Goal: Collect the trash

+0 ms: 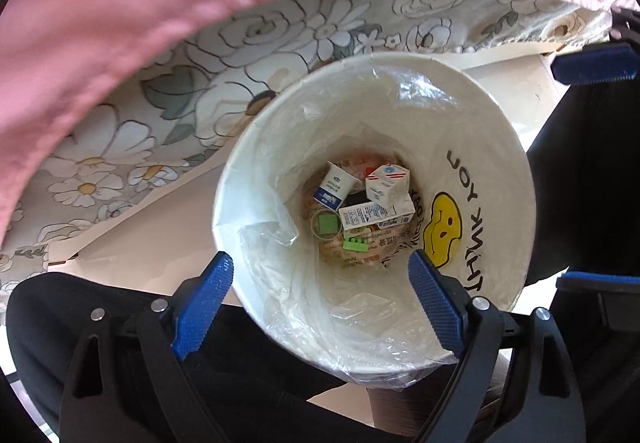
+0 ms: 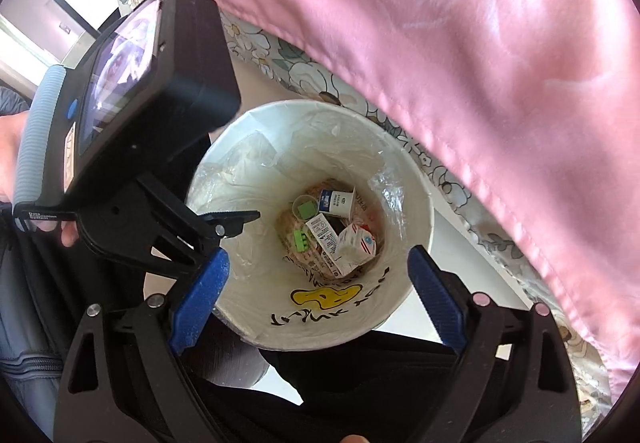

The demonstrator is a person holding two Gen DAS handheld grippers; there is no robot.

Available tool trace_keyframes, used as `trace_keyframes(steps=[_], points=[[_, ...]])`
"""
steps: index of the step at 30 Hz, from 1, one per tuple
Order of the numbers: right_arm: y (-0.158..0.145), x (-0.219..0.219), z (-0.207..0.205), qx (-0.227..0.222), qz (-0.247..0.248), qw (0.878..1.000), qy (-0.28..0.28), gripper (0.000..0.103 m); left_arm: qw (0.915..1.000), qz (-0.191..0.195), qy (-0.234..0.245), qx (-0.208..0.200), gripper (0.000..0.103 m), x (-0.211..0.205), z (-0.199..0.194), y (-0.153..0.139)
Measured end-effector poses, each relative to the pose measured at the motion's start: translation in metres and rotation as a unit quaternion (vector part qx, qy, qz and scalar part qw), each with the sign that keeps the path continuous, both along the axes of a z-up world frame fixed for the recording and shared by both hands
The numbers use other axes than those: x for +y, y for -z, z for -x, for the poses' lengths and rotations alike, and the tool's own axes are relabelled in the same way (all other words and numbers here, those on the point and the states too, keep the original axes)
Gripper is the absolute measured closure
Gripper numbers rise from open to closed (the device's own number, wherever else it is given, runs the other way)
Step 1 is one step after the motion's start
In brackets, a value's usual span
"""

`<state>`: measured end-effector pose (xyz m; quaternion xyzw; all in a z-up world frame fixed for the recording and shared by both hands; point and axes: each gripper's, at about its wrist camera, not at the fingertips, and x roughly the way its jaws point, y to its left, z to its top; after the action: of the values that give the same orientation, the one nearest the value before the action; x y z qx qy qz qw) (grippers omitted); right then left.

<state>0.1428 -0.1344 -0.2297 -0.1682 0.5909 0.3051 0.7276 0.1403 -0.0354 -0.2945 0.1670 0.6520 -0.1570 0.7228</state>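
Fingers (image 1: pixel 434 297) of both grippers spread wide, empty, above bin (image 1: pixel 516 179).

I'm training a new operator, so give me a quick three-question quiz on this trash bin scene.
1. True or false: both grippers' fingers are closed on trash.
2. What colour is the small block in the bin?
3. The face printed on the liner is: A red, B yellow, C blue.

Key:
1. False; left gripper and right gripper are open and empty.
2. Green.
3. B.
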Motion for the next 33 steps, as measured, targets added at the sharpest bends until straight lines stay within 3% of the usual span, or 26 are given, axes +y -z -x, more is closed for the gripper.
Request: trace_keyframes(steps=[6,10,16,22,33], points=[[-0.033,0.001,0.013,-0.054,0.014,0.996,0.073,0.014,0.9981,0.003,-0.037,-0.05,0.012,0.012,0.001,-0.044],[-0.078,0.001,0.024,-0.097,0.007,0.986,0.139,0.014,0.9916,0.008,-0.067,-0.11,0.012,0.016,0.005,-0.098],[-0.152,0.0,0.044,-0.172,0.0,0.963,0.206,0.014,0.9723,0.018,-0.121,-0.199,0.012,0.026,0.013,-0.18],[-0.216,0.002,0.063,-0.238,-0.012,0.941,0.241,0.014,0.9516,0.036,-0.158,-0.261,0.008,0.036,0.026,-0.243],[-0.273,0.004,0.1,-0.31,-0.03,0.906,0.286,0.014,0.919,0.048,-0.192,-0.341,0.005,0.045,0.059,-0.306]])
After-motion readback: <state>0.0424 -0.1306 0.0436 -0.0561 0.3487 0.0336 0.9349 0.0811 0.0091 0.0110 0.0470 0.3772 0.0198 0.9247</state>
